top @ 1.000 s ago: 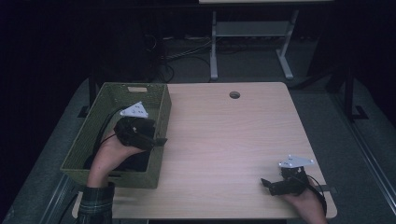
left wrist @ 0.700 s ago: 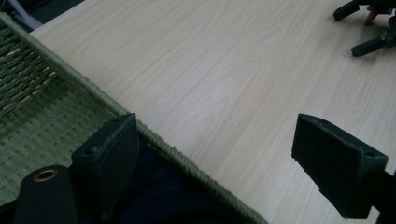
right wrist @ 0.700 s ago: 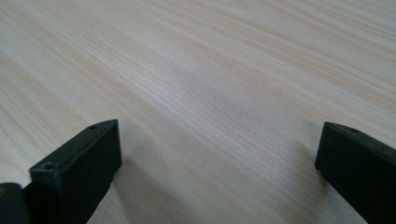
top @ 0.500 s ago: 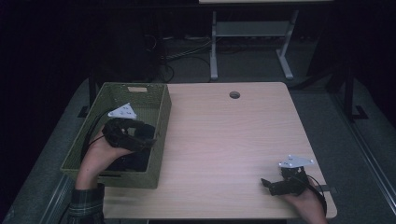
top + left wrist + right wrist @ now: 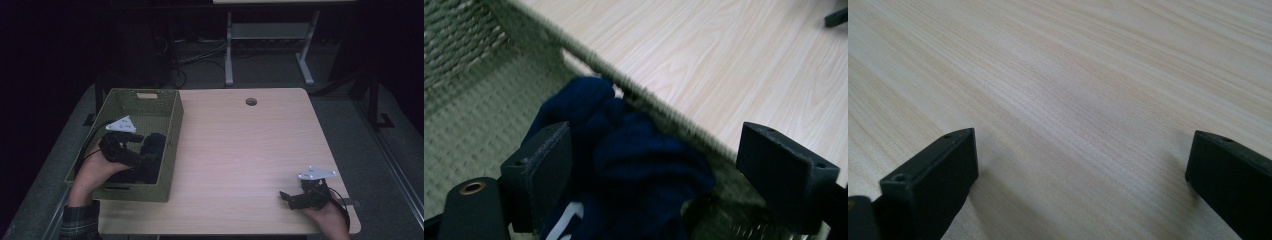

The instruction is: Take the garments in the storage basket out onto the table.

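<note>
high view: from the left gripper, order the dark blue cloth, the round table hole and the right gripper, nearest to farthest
1. dark blue cloth: inside the green woven basket, right at the left gripper.
2. round table hole: at the table's far edge, near the middle.
3. right gripper: near right corner of the table, farthest.

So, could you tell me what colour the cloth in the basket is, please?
Dark navy blue cloth, clearest in the left gripper view; it lies in the green basket.

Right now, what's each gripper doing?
Left gripper: open, jaws straddling the dark blue cloth in the green basket.
Right gripper: open, holding nothing, over the table.
</note>
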The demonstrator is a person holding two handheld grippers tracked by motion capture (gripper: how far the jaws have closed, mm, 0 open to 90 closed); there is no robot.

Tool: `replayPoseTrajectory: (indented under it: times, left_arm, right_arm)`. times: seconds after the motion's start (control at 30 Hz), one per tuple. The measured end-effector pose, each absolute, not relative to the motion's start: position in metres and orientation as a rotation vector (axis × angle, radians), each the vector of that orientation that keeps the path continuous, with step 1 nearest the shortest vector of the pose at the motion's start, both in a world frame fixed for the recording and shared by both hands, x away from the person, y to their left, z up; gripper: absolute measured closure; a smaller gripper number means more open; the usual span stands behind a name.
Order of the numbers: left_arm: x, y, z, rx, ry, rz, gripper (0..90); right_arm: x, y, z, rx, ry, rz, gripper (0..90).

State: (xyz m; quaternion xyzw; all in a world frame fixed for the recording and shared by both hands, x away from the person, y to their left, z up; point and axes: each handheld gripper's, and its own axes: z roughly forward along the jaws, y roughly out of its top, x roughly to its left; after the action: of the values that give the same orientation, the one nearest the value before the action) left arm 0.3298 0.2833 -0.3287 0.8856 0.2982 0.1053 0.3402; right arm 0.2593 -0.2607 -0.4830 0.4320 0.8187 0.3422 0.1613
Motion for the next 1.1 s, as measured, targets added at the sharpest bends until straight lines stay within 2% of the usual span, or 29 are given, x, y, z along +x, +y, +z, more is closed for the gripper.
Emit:
replayPoseTrajectory:
  times: [0.33,1.1]
  left_arm:
    - [0.33,0.296,-0.341,2.354,0.795,0.25,14.5]
    - [0.345,0.289,-0.376,2.535,0.806,0.186,13.9]
  right_arm:
    - [0.259,-0.261,-0.483,1.234,2.336,0.975,0.2]
    - [0.259,-0.261,-0.483,1.232,2.336,0.977,0.1]
